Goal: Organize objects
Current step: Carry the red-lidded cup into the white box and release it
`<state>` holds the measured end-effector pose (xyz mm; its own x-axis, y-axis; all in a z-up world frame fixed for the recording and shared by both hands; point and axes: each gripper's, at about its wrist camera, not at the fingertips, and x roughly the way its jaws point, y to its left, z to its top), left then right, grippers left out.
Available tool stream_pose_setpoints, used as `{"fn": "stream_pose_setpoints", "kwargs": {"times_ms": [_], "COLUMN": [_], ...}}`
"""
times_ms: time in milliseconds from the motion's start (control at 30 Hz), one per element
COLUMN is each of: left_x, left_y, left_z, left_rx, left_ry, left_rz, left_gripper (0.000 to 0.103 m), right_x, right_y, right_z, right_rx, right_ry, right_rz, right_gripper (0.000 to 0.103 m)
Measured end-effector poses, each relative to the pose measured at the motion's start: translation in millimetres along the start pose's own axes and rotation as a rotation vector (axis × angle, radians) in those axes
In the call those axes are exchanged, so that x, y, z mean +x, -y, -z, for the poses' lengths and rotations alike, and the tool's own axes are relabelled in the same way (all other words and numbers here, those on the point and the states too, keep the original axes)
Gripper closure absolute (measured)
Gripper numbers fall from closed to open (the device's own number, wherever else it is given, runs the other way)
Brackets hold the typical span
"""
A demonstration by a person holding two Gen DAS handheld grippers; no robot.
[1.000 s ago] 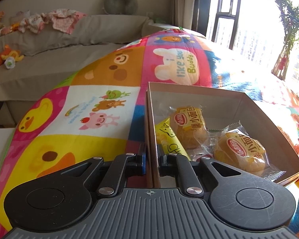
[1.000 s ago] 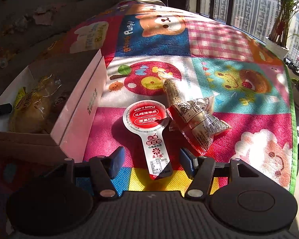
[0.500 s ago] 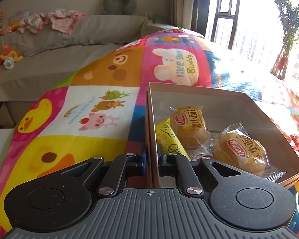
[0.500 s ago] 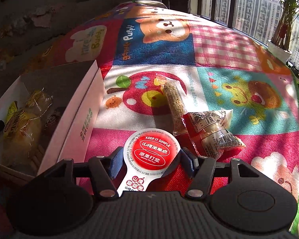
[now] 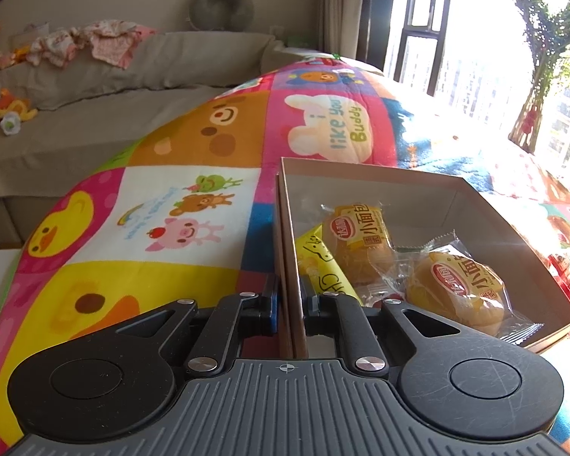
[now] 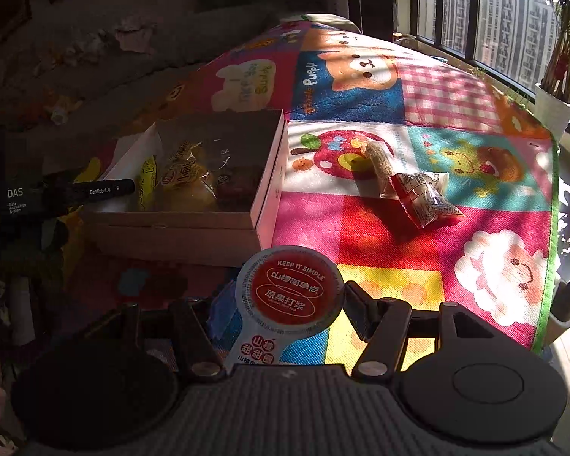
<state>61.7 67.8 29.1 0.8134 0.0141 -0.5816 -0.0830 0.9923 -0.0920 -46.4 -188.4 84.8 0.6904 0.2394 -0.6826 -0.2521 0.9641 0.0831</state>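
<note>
In the left wrist view, the left claw [image 5: 288,300] is squeezing the near wall of the cardboard box [image 5: 380,180], one finger outside and one inside. The box is sitting on a bright animal play mat [image 5: 163,220]. Two wrapped little breads [image 5: 456,288] and a yellow packet [image 5: 323,266] are lying inside the box.

In the right wrist view, the right claw [image 6: 281,304] is standing about half open and pinching a round red lollipop-shaped snack [image 6: 290,290] between its fingers, up off the mat, just in front of the box [image 6: 269,190]. Two more snack bags [image 6: 418,193] are lying on the mat, to the right of the box.
</note>
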Motion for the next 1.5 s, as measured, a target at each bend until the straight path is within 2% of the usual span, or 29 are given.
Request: {"fn": "stream_pose_setpoints", "kwargs": {"times_ms": [133,233,300,400,533,700,833,933,1033,1133,1233,1300,1400,1500], "left_x": [0.2,0.4,0.3,0.4,0.4,0.2,0.0,-0.3,-0.9,-0.9,-1.3,-1.5,-2.2,-2.3], "left_y": [-0.6,-0.9,-1.0,-0.9,-0.8,-1.1,-1.3,-1.3,-0.1,0.0,0.2,1.0,2.6,2.8], "left_z": [-0.3,-0.9,-0.8,-1.0,-1.0,-1.0,-0.8,-0.9,-1.0,-1.1,-0.9,-1.0,-0.6,-0.5], "left_rx": [-0.008,-0.011,-0.012,-0.013,-0.011,-0.012,-0.014,-0.015,-0.015,-0.016,-0.008,-0.003,0.006,0.007], "left_ry": [-0.004,-0.007,-0.006,-0.008,-0.009,-0.008,-0.009,-0.010,-0.011,-0.012,-0.014,-0.016,-0.019,-0.022], "left_rz": [0.003,0.004,0.005,0.007,0.008,0.008,0.008,0.008,0.003,-0.001,-0.004,-0.008,-0.014,-0.017], "left_gripper": [0.090,0.090,0.090,0.090,0.089,0.089,0.089,0.089,0.089,0.089,0.089,0.089,0.089,0.089], "right_x": [-13.0,-3.5,9.6,33.2,66.5,92.2,78.9,63.6,52.5,53.8,60.5,62.9,62.9,60.1], "right_y": [-25.8,-41.9,-45.9,-49.2,-47.8,-34.4,-14.8,4.9,27.4,44.1,62.4,73.7,79.9,62.8], "right_z": [-25.7,-53.2,-69.4,-86.0,-95.6,-94.7,-91.7,-84.9,-69.2,-44.8,-26.6,-21.3,-16.4,-15.5], "right_rx": [-0.084,-0.190,-0.233,-0.282,-0.264,-0.243,-0.181,-0.142,-0.103,-0.109,-0.059,0.005,0.083,0.072], "right_ry": [0.079,0.129,0.138,0.158,0.129,0.111,0.130,0.151,0.146,0.108,0.055,0.037,0.031,0.040], "right_rz": [-0.046,-0.008,0.008,-0.027,-0.043,-0.026,-0.011,0.036,0.098,0.188,0.223,0.218,0.161,0.069], "right_gripper": [0.042,0.042,0.042,0.042,0.042,0.037,0.031,0.025,0.022,0.019,0.019,0.019,0.019,0.019]}}
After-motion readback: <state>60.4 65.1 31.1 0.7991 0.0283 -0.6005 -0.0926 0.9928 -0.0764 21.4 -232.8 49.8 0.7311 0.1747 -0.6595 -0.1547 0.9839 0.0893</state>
